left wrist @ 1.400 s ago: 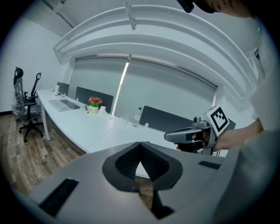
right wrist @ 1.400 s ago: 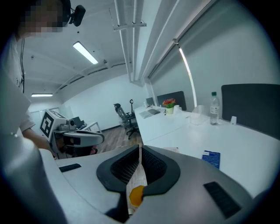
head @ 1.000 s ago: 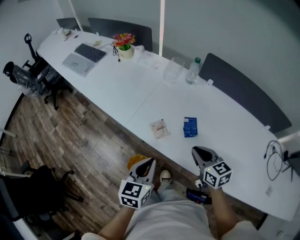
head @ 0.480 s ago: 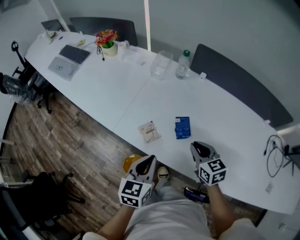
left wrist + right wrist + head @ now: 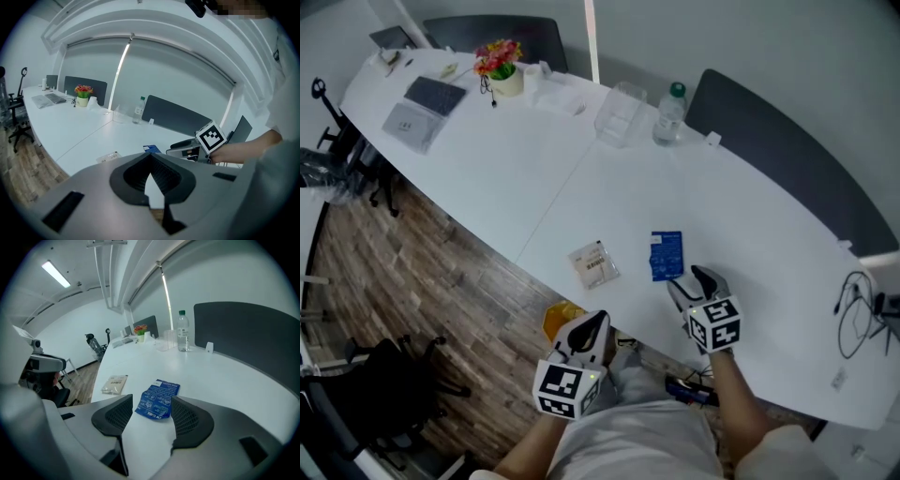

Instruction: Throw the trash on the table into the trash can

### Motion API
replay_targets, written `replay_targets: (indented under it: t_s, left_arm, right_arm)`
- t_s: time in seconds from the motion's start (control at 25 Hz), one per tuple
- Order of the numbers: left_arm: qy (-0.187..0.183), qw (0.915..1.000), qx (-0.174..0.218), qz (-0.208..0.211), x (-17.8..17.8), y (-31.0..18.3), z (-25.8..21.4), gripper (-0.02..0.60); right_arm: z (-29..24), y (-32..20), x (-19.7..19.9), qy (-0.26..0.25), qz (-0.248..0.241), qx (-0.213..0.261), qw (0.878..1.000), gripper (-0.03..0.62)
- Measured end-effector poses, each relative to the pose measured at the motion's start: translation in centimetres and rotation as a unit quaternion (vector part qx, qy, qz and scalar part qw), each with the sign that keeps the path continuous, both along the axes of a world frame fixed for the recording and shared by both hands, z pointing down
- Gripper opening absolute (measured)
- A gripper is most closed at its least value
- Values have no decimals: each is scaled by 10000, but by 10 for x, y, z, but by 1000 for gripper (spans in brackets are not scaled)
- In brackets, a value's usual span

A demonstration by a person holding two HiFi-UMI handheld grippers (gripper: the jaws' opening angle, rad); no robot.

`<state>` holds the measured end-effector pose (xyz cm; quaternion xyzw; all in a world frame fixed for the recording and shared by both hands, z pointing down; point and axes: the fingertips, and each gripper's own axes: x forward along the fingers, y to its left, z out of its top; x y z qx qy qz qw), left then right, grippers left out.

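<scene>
Two pieces of trash lie on the white table (image 5: 516,178): a blue packet (image 5: 666,255) and a beige packet (image 5: 593,264) to its left. My right gripper (image 5: 692,278) is low over the table just behind the blue packet (image 5: 158,399). Its jaws have just been opening and now stand open, with nothing between the pads. My left gripper (image 5: 594,324) hangs off the table's near edge over the floor, its fingertips (image 5: 151,157) meeting, empty. A yellow-lined bin (image 5: 559,320) shows on the floor under the table edge, partly hidden by the left gripper.
At the table's far side stand a water bottle (image 5: 671,112), a clear plastic container (image 5: 619,112), a flower pot (image 5: 500,67) and a laptop (image 5: 420,105). Cables (image 5: 855,319) lie at the right end. Dark office chairs (image 5: 384,394) stand on the wooden floor at left.
My right gripper has come forward and down over the table to just behind the blue packet, and its jaws have opened. The left gripper stays shut near the table edge.
</scene>
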<state>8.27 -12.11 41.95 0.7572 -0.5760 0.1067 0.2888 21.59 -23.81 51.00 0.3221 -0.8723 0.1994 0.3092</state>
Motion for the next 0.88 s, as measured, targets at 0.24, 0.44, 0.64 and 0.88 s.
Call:
replay_targets:
  t_s: [0.24, 0.44, 0.64, 0.88]
  left_arm:
    - [-12, 9997, -173, -159, -13, -3, 14, 0]
    - [-8, 9994, -240, -244, -18, -6, 19, 0]
    - [6, 9991, -318, -271, -20, -7, 25, 0]
    - [10, 9989, -388, -277, -21, -6, 30, 0]
  right_arm:
    - [25, -10, -7, 315, -124, -229, 9992, 302]
    - [40, -16, -12, 501, -133, -302, 9982, 325]
    - [52, -18, -17, 700, -270, -367, 9965, 344]
    - [67, -17, -18, 953, -403, -411, 9938, 347]
